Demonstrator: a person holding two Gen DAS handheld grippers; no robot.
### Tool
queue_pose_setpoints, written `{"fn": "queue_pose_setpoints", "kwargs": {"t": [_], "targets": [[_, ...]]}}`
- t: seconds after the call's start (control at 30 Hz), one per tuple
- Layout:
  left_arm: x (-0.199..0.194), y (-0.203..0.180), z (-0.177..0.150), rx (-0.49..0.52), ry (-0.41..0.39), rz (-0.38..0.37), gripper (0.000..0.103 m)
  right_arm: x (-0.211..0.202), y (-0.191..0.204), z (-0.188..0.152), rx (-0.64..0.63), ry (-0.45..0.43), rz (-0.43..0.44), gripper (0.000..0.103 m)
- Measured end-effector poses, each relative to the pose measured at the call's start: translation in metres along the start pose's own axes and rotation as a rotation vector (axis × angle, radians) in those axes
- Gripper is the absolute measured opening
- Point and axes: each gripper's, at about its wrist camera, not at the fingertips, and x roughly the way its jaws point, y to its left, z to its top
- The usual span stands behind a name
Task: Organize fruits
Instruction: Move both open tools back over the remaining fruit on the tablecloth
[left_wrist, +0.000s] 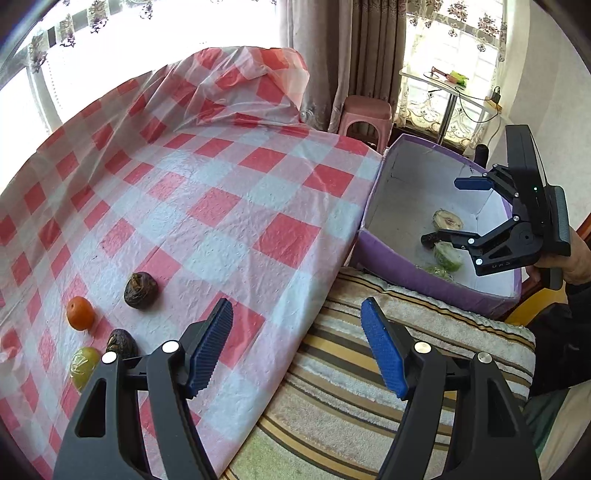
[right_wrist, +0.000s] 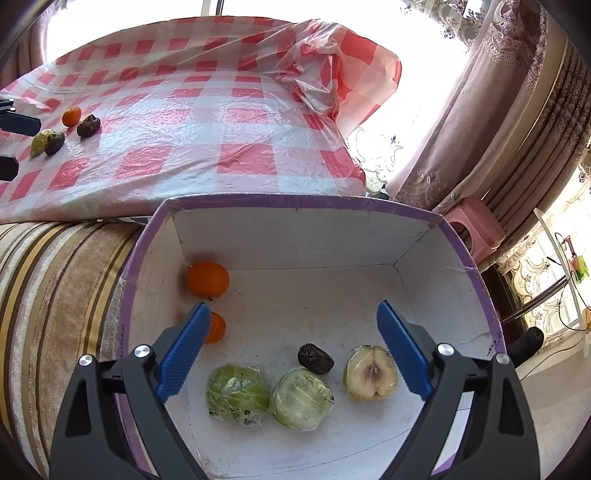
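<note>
A purple box (right_wrist: 461, 258) with a white inside holds two oranges (right_wrist: 207, 279), two wrapped green fruits (right_wrist: 238, 395), a dark wrinkled fruit (right_wrist: 315, 359) and a cut half fruit (right_wrist: 371, 373). My right gripper (right_wrist: 291, 347) is open and empty above the box; it also shows in the left wrist view (left_wrist: 448, 210). On the checked tablecloth (left_wrist: 221, 206) lie a small orange (left_wrist: 79, 313), two dark wrinkled fruits (left_wrist: 141, 290) and a wrapped green fruit (left_wrist: 83, 365). My left gripper (left_wrist: 297, 347) is open and empty over the table's edge, right of these fruits.
The box stands on a striped cushion (left_wrist: 351, 387) beside the table. A pink stool (left_wrist: 365, 114), curtains (left_wrist: 376, 48) and a small white side table (left_wrist: 448, 86) stand behind. Loose plastic cloth (left_wrist: 240, 85) is bunched at the table's far end.
</note>
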Motion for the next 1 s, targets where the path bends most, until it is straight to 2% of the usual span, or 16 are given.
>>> {"fn": "queue_pose_setpoints", "kwargs": {"t": [0.3,0.43,0.67,0.73,0.83,0.93,1.0], "targets": [[-0.014,0.039,-0.032,-0.111,-0.024,0.055,0.070,-0.005,0.036,0.017,-0.052,-0.028,0.049,0.094],[-0.021,0.055,-0.047,-0.168,-0.034,0.079,0.070,-0.014,0.053,0.026,-0.018,-0.060,0.081,0.094],[-0.045,0.070,-0.070,-0.246,-0.090,0.152,0.071,-0.059,0.115,0.034,0.050,-0.202,0.128,0.095],[-0.056,0.077,-0.077,-0.282,-0.115,0.171,0.072,-0.076,0.140,0.032,0.043,-0.238,0.130,0.098],[-0.073,0.088,-0.089,-0.336,-0.153,0.196,0.073,-0.102,0.182,0.022,-0.010,-0.288,0.050,0.099],[-0.094,0.102,-0.102,-0.405,-0.198,0.229,0.074,-0.125,0.221,0.007,-0.065,-0.375,-0.031,0.099],[-0.108,0.112,-0.112,-0.453,-0.225,0.256,0.075,-0.134,0.251,-0.002,-0.190,-0.431,-0.083,0.098]]}}
